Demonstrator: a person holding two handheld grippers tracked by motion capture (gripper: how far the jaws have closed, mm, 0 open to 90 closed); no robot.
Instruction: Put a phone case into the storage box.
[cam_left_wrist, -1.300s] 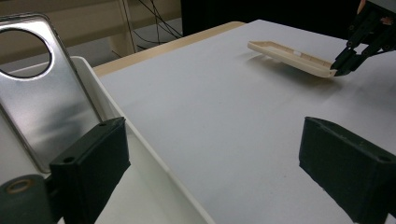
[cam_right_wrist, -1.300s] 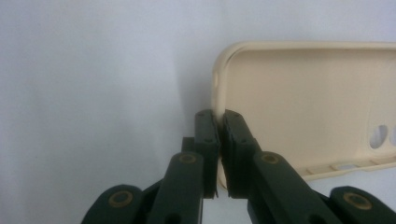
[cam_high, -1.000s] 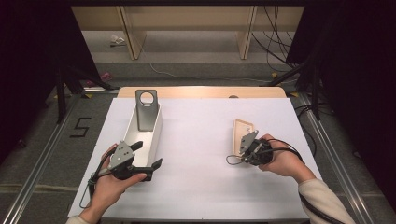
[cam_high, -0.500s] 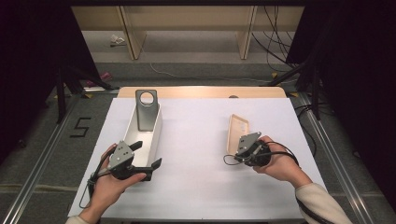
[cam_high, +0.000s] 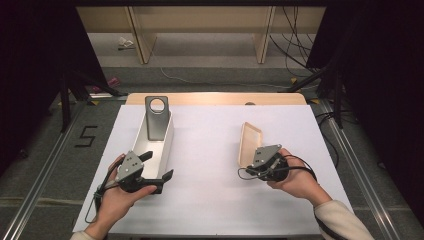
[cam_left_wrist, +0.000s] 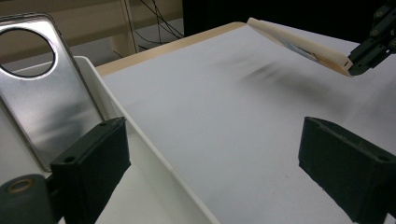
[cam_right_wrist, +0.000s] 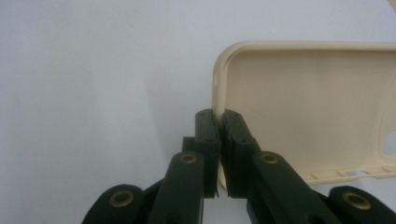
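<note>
- Cream phone case (cam_high: 249, 144), smooth matte shell with rounded corners, raised off white table (cam_high: 210, 150) at about four o'clock from centre.
- Right gripper (cam_right_wrist: 219, 120): black ribbed jaws pressed together, pinching case's thin side wall near one corner.
- Left gripper (cam_left_wrist: 219, 154): blocky black jaws spread wide, straddling rim of glossy white oblong bin (cam_high: 162, 145) at eight o'clock.
- Brushed metal plate (cam_high: 156, 117) with round hole, leaning inside bin.

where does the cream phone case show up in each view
High view: the cream phone case lies right of centre on the white table, its near end in the right gripper.
Left gripper view: top right, a tilted cream edge held off the table.
Right gripper view: right half, hollow inside facing the camera, wall pinched between the jaws.
Shared landmark: the white table surface.
</note>
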